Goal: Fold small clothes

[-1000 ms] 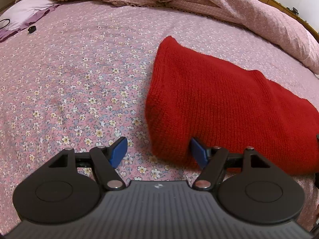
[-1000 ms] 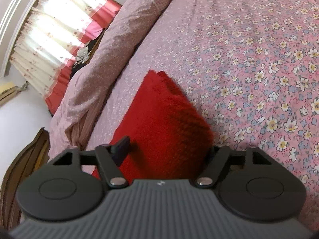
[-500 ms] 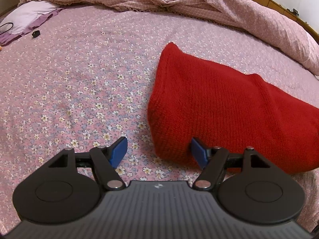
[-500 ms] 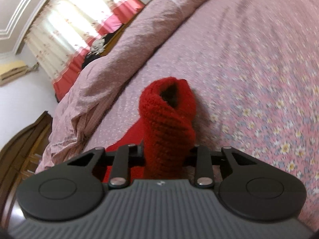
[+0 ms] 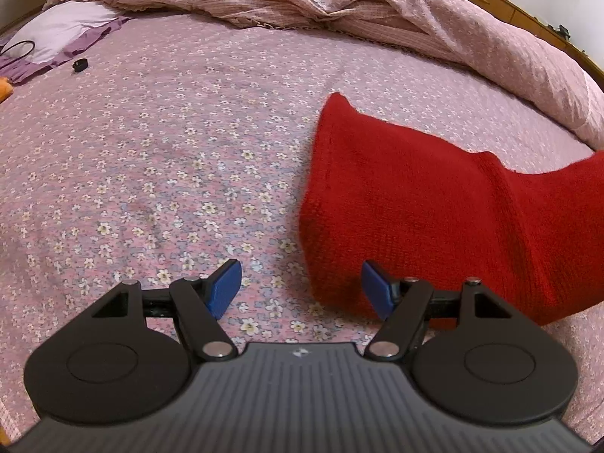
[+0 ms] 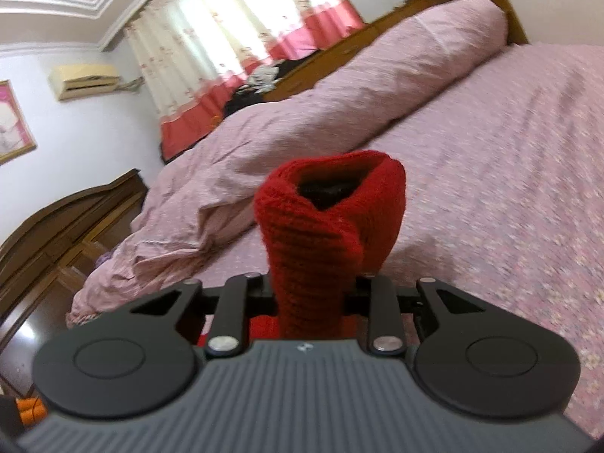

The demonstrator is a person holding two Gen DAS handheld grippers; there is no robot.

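Red knitted garment (image 5: 415, 204) on floral bedsheet (image 5: 151, 151), one end bunched and raised.

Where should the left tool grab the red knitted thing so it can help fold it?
Probably the near corner of the red knit, the one lying between the open left tool's blue tips. That corner lies flat on the bedsheet, so come down from above and pinch along the edge. The right tool is closing on the bunched other end, already raised, so this corner is the free one.
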